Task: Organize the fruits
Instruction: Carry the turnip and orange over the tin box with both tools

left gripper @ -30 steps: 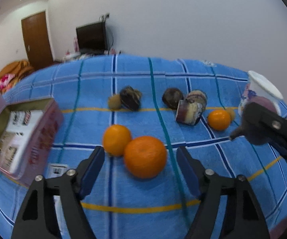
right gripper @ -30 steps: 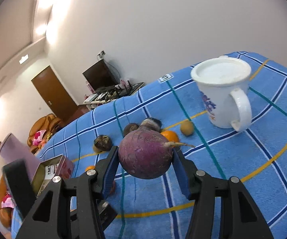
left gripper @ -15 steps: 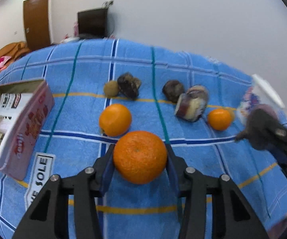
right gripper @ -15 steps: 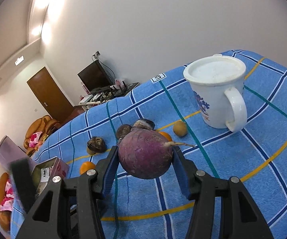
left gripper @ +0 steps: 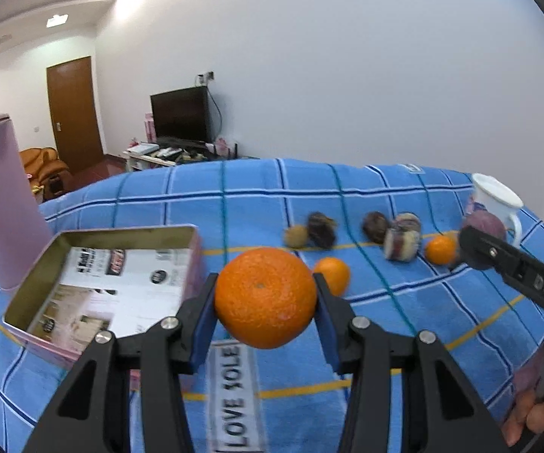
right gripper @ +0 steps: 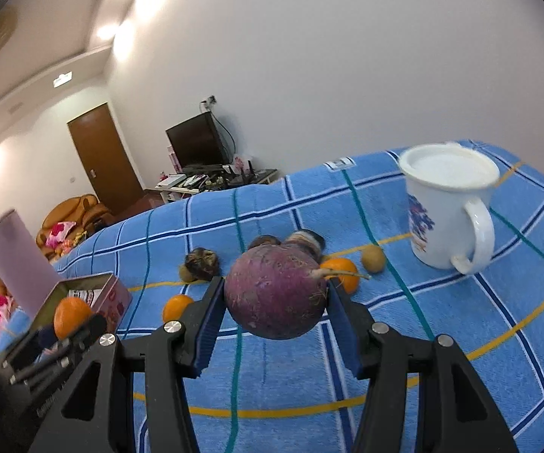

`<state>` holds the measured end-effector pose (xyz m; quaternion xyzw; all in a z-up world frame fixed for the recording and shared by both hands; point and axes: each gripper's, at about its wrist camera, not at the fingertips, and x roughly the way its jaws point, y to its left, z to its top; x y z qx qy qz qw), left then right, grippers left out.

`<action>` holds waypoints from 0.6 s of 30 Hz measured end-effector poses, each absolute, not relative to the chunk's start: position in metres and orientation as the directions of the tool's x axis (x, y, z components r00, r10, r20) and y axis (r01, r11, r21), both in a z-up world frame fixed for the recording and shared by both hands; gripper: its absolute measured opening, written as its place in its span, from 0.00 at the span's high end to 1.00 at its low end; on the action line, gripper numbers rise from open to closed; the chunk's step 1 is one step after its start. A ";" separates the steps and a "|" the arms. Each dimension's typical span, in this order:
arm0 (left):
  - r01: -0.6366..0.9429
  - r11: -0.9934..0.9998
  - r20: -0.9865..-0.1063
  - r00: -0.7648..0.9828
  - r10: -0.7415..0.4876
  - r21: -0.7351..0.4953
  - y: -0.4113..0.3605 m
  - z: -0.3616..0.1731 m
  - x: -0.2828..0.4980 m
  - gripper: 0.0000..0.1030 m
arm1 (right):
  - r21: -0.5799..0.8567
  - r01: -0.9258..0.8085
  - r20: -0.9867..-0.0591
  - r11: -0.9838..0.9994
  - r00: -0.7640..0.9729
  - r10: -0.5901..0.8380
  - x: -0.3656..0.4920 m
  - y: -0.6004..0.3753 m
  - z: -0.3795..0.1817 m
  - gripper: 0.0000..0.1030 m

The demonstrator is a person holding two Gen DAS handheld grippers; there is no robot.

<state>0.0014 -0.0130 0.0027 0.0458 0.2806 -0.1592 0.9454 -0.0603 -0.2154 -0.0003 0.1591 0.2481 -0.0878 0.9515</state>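
As we carried fruit: both grippers were loaded.
Left gripper [left gripper: 265,324]: we had clamped the large orange [left gripper: 265,297], clear of the surface, tin box [left gripper: 121,234] ahead-left, likely its destination.
Right gripper [right gripper: 275,330]: we gripped the purple root [right gripper: 275,297] aloft, mug [right gripper: 449,207] ahead-right.

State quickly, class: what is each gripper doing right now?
Left gripper: shut on the orange, lifted off the cloth.
Right gripper: shut on the purple root.
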 end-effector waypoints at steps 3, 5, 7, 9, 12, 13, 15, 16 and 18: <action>0.300 0.953 -0.530 0.813 -0.242 0.026 -0.003 0.005 0.005 0.53 | 0.216 0.241 -0.493 0.946 0.863 -0.107 -0.059 -0.203 -0.001 0.47; 0.286 0.958 -0.519 0.824 -0.229 0.031 0.005 0.006 0.008 0.53 | 0.185 0.239 -0.491 0.953 0.863 -0.121 -0.058 -0.194 -0.003 0.47; 0.271 0.962 -0.507 0.834 -0.219 0.029 0.013 0.007 0.010 0.53 | 0.181 0.231 -0.484 0.956 0.867 -0.118 -0.058 -0.187 -0.002 0.47; 0.250 0.967 -0.489 0.850 -0.197 0.044 0.019 0.007 0.012 0.53 | 0.166 0.226 -0.476 0.960 0.871 -0.123 -0.060 -0.177 -0.003 0.47; 0.226 0.973 -0.487 0.855 -0.179 0.039 0.029 0.008 0.019 0.53 | 0.117 0.208 -0.466 0.971 0.875 -0.131 -0.060 -0.160 -0.003 0.47; 0.226 0.974 -0.489 0.853 -0.185 0.025 0.033 0.009 0.021 0.53 | 0.097 0.200 -0.466 0.975 0.875 -0.133 -0.059 -0.154 -0.004 0.47; 0.215 0.977 -0.480 0.858 -0.182 0.013 0.043 0.013 0.023 0.53 | 0.074 0.188 -0.469 0.979 0.874 -0.132 -0.057 -0.142 -0.002 0.47; 0.205 0.979 -0.473 0.864 -0.173 0.016 0.046 0.015 0.024 0.53 | 0.063 0.178 -0.472 0.982 0.872 -0.128 -0.055 -0.136 -0.002 0.47; 0.183 0.983 -0.463 0.873 -0.154 0.019 0.055 0.017 0.028 0.53 | 0.054 0.161 -0.487 0.985 0.866 -0.115 -0.050 -0.128 -0.001 0.47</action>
